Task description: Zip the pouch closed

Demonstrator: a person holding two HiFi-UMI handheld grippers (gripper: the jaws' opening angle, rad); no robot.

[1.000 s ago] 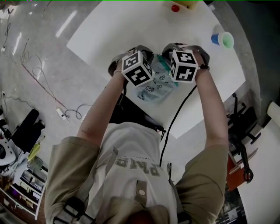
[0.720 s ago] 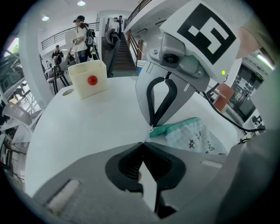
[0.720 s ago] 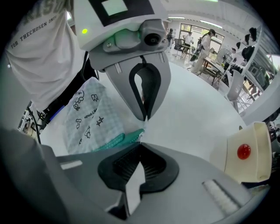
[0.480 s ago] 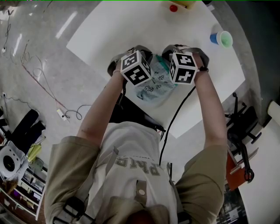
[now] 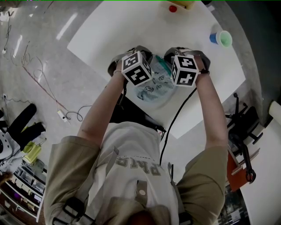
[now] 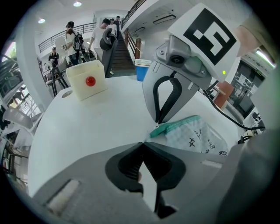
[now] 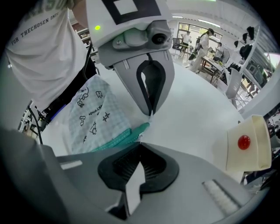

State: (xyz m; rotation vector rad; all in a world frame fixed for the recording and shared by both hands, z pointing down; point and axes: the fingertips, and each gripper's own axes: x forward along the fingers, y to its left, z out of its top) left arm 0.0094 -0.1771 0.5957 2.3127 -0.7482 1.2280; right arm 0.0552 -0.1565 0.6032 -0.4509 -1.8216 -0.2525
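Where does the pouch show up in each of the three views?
Head view: pouch sits just above centre.
Left gripper view: pouch right of centre, beyond the jaws.
Right gripper view: pouch left of centre, beyond the jaws.
Shared landmark: the cream box with a red dot.

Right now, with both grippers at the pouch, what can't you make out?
- Head view: the marker cubes cover the pouch top, so how far it is zipped is hidden.
- Left gripper view: the left gripper body hides the pouch's near part.
- Right gripper view: whether the shut right gripper pinches pull or fabric, too small.
- Head view: the green cup contents, too small.
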